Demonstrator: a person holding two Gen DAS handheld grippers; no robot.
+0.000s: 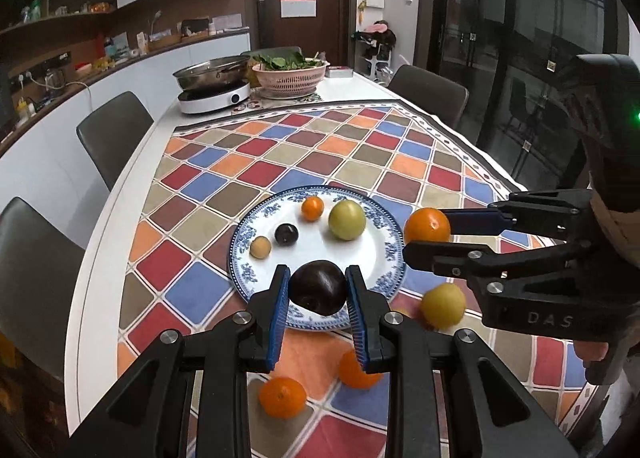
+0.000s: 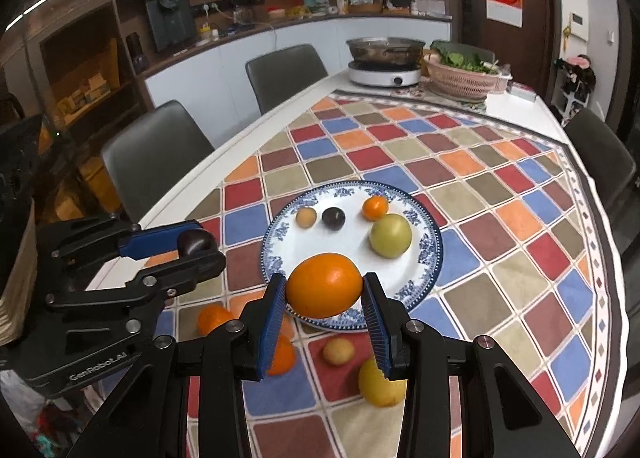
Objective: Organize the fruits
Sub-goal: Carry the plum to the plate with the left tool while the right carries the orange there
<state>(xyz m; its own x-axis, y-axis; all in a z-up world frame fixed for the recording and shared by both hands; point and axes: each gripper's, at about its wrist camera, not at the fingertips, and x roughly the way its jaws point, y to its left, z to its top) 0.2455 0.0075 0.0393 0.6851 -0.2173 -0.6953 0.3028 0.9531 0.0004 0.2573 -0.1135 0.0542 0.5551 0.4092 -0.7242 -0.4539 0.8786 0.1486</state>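
Left gripper (image 1: 318, 290) angled down over near rim of plate (image 1: 384, 254), clamped on dark plum (image 1: 318, 288). Right gripper (image 2: 325, 294) likewise tilted down, clamped on orange (image 2: 325, 285) above near rim. 4 fruits on plate; 4 more on tablecloth (image 2: 480, 186) beneath grippers.

White table (image 1: 100, 242) under checkered cloth (image 1: 320, 154), plate (image 1: 384, 258), loose fruit (image 1: 282, 397).

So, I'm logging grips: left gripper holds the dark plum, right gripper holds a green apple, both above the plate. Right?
Not quite. The right gripper holds an orange, as the right wrist view shows; the green fruit lies on the plate. The left gripper does hold the dark plum.
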